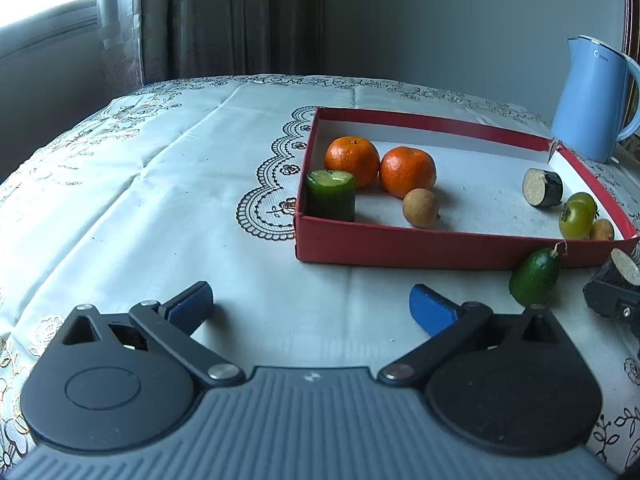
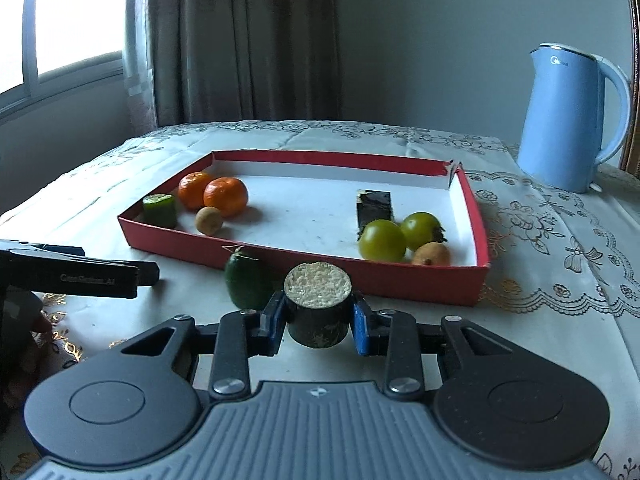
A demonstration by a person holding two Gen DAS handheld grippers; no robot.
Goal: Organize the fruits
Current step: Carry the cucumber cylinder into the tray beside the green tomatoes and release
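Now the right gripper (image 2: 318, 322) is clamping one dark cut chunk (image 2: 319, 308) at lower centre; left gripper (image 1: 310, 310) is idling spread wide. Red tray (image 2: 304, 270) is holding two oranges (image 2: 225, 196), two green tomatoes (image 2: 382, 240), two longans (image 2: 208, 220).

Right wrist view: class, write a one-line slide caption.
Right tool grips a dark cut cylinder before the red tray of fruit.

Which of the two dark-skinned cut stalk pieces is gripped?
The upright piece, outside the red tray, clamped in the right gripper; the other piece lies on its side inside the tray.
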